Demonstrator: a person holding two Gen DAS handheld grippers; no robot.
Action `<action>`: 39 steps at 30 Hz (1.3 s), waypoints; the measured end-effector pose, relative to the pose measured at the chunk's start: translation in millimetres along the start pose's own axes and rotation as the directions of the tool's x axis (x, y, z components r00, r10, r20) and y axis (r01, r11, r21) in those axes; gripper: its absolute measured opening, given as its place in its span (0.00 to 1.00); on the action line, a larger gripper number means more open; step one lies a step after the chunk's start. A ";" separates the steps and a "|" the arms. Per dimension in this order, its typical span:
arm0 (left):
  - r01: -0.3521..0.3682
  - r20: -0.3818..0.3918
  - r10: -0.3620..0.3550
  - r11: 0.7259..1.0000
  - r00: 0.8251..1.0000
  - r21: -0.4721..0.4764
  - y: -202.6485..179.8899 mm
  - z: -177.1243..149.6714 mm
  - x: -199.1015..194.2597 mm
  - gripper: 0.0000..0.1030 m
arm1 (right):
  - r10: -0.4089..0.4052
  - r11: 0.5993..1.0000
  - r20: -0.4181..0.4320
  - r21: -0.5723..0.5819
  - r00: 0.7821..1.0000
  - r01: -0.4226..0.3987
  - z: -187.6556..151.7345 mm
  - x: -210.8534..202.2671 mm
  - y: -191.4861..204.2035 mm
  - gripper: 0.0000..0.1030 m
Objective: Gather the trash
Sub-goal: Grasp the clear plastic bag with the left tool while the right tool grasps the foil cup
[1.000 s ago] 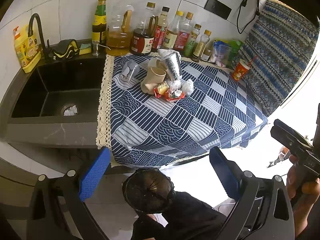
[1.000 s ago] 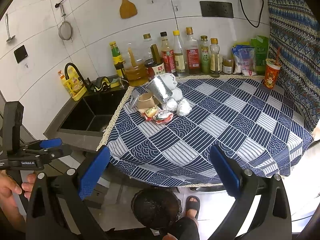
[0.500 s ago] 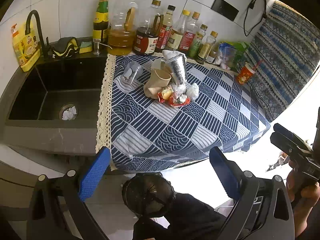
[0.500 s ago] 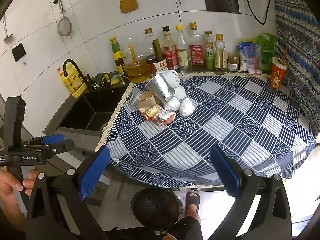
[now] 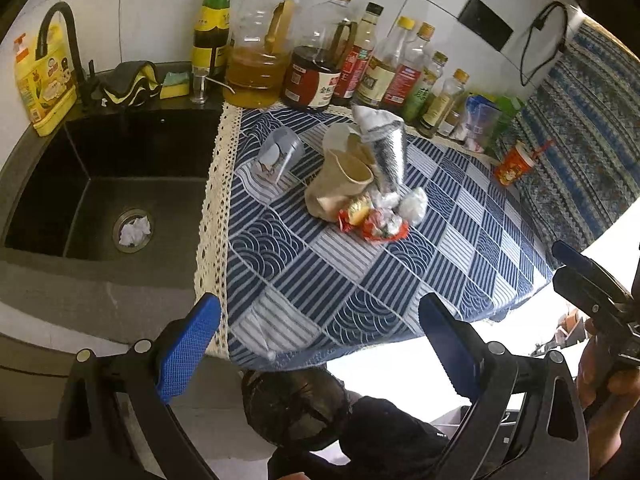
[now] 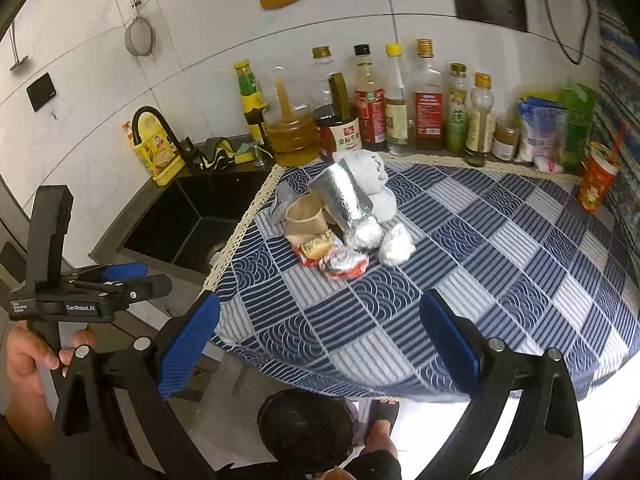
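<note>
A heap of trash lies on the blue patterned tablecloth: a brown paper cup, a silver foil bag, red wrappers, white crumpled balls and a clear plastic cup. The heap also shows in the right wrist view. A black bin stands on the floor below the table edge. My left gripper is open and empty, short of the table's front edge. My right gripper is open and empty over the front edge.
A black sink with a white wad in its drain lies left of the cloth. Several bottles line the wall. An orange cup stands at the far right. A foot in a sandal is by the bin.
Both grippers have moved forward toward the table; the trash heap looks larger and nearer in both views. Both stay open.
</note>
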State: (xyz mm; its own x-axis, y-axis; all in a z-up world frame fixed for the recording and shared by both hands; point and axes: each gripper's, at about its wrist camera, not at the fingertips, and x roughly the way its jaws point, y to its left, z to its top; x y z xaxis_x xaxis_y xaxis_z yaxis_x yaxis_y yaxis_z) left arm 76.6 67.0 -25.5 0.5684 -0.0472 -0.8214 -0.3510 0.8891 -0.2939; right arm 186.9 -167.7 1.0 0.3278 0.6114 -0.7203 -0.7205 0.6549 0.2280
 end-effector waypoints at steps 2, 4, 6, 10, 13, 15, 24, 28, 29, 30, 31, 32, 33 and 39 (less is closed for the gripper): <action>-0.009 -0.008 0.009 1.000 1.000 0.000 4.3 9.7 10.3 0.93 | 0.014 1.000 -0.006 -0.008 1.000 -0.014 10.2 12.3 -3.6 0.96; -0.009 -0.026 0.009 1.000 1.000 0.000 8.7 20.1 22.1 0.93 | 0.031 0.999 -0.006 -0.014 1.000 -0.031 20.7 25.4 -8.4 0.96; 0.008 -0.045 -0.007 1.000 0.999 0.013 11.6 30.8 34.8 0.93 | 0.039 0.999 -0.014 -0.020 0.999 -0.039 32.0 43.3 -14.5 0.96; 0.016 -0.064 -0.014 0.999 0.998 0.029 18.7 54.9 62.1 0.93 | 0.060 0.998 -0.046 -0.032 0.997 -0.061 51.6 76.6 -25.0 0.96; -0.001 -0.081 0.003 1.000 0.997 0.027 26.7 72.7 83.4 0.93 | 0.073 0.996 -0.052 -0.057 0.996 -0.076 66.8 96.5 -29.1 0.96; 0.001 -0.083 0.000 1.000 0.997 0.011 33.5 83.6 94.4 0.93 | 0.081 0.993 -0.044 -0.083 0.996 -0.084 74.8 104.2 -28.6 0.96; -0.010 -0.109 0.013 0.999 0.994 0.032 47.6 119.4 135.1 0.92 | 0.125 0.985 -0.127 -0.101 0.984 -0.138 93.1 165.5 -42.7 0.85; -0.012 -0.120 0.019 0.998 0.993 0.059 48.1 132.1 153.1 0.92 | 0.140 0.981 -0.152 -0.110 0.978 -0.157 94.9 183.9 -45.7 0.83; -0.020 -0.120 0.028 0.998 0.992 0.066 48.0 133.9 156.2 0.92 | 0.134 0.979 -0.155 -0.131 0.979 -0.155 95.7 187.5 -45.0 0.83; -0.038 -0.115 0.048 0.996 0.992 0.086 47.0 136.8 160.9 0.92 | 0.128 0.977 -0.153 -0.152 0.980 -0.151 96.4 189.7 -43.8 0.83; -0.045 -0.113 0.056 0.994 0.992 0.098 46.3 138.8 164.1 0.92 | 0.126 0.975 -0.151 -0.165 0.981 -0.150 97.3 191.5 -43.4 0.83; -0.048 -0.115 0.060 0.993 0.992 0.108 46.1 140.8 168.7 0.92 | 0.128 0.973 -0.151 -0.171 0.980 -0.153 98.1 193.2 -43.6 0.83; -0.053 -0.119 0.067 0.992 0.991 0.113 46.6 142.4 173.8 0.92 | 0.134 0.972 -0.152 -0.172 0.979 -0.160 98.4 194.7 -44.0 0.83; -0.068 -0.145 0.089 0.987 0.985 0.144 47.1 151.5 196.8 0.92 | 0.159 0.968 -0.169 -0.167 0.973 -0.187 101.3 208.2 -47.6 0.73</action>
State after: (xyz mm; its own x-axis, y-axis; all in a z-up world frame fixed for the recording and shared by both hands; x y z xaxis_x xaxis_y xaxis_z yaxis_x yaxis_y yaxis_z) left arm 284.6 168.6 -126.9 0.4206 -0.0337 -0.9066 -0.2779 0.9465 -0.1641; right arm 351.4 -26.6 -93.4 0.1011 0.6242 -0.7747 -0.8609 0.4452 0.2464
